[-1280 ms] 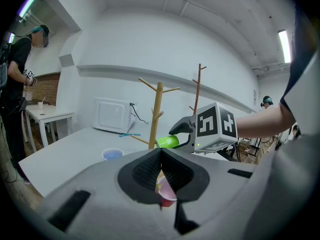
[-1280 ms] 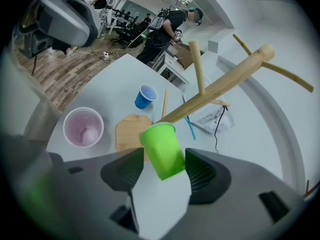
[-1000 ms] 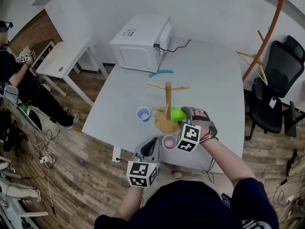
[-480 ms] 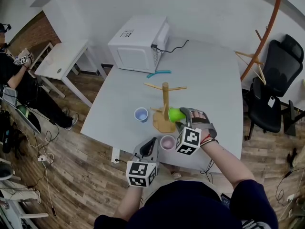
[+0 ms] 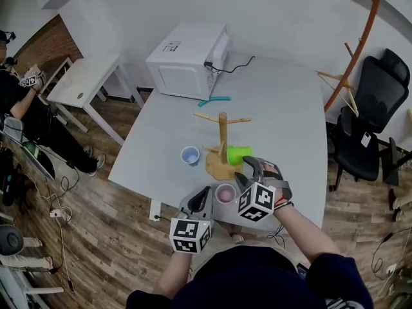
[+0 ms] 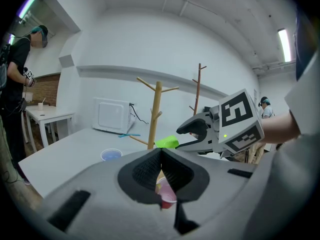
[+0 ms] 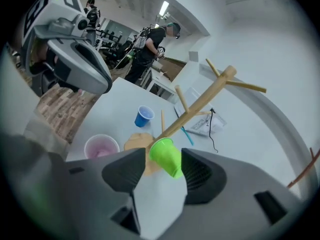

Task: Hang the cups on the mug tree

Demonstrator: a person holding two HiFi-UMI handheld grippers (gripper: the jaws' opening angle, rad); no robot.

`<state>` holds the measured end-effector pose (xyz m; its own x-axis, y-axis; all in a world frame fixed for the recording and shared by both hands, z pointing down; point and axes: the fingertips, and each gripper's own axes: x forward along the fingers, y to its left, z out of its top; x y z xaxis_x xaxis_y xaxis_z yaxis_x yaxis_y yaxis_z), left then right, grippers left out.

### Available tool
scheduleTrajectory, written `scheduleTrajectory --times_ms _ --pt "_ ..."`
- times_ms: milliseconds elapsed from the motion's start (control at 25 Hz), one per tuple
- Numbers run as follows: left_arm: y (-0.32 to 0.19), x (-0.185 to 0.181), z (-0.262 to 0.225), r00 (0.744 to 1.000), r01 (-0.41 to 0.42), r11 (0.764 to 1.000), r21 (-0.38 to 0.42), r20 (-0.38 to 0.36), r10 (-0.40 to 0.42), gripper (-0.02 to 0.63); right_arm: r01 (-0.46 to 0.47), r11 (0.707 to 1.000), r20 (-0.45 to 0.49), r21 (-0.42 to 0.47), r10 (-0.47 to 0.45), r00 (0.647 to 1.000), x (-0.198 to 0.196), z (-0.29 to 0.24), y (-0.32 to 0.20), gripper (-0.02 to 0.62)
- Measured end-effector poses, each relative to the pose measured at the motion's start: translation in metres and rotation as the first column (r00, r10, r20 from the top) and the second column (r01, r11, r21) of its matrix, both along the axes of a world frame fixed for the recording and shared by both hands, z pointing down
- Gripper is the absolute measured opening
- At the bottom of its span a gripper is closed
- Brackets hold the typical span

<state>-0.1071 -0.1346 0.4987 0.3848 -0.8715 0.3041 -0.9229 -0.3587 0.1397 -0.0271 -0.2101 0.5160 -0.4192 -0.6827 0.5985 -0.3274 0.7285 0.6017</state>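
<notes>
While green cup (image 5: 239,154) seemingly hangs on mug tree (image 5: 223,132), right tool (image 5: 248,170) gapes.

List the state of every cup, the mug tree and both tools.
mug tree: upright, one cup on it.
green cup: hung sideways on a lower peg.
blue cup: upright on the table, not hung.
pink cup: upright on the table, not hung.
right tool: open, holding nothing.
left tool: shut, empty.

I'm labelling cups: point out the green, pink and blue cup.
green cup (image 5: 239,154), head view, on its side wall.
pink cup (image 5: 225,193), head view, inside its mouth.
blue cup (image 5: 190,155), head view, inside its mouth.
</notes>
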Motion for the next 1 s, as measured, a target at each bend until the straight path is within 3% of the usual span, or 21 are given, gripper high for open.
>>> scheduleTrajectory --times_ms 160,280,520,800,1000 --pt "0.000 -0.002 0.000 1.000 0.004 1.000 -0.002 -0.001 -0.004 0.018 -0.071 0.997 0.101 -0.017 0.072 0.992 0.006 -0.006 0.006 0.098" --pt "0.001 -0.004 -0.001 1.000 0.009 1.000 -0.001 -0.003 -0.009 0.018 -0.114 0.991 0.195 -0.072 0.126 0.973 0.010 -0.009 0.014 0.064" --pt "0.001 -0.007 -0.002 1.000 0.021 1.000 0.002 -0.011 -0.021 0.018 -0.177 0.963 0.409 -0.202 0.247 0.878 0.017 -0.022 0.034 0.039" --pt "0.000 -0.008 -0.001 0.999 0.029 1.000 -0.001 -0.024 -0.029 0.018 -0.156 0.948 0.553 -0.278 0.291 0.781 0.019 -0.031 0.052 0.035" --pt "0.003 -0.008 -0.001 0.999 0.030 1.000 -0.006 -0.030 -0.030 0.018 -0.125 0.945 0.601 -0.303 0.291 0.744 0.017 -0.034 0.064 0.035"
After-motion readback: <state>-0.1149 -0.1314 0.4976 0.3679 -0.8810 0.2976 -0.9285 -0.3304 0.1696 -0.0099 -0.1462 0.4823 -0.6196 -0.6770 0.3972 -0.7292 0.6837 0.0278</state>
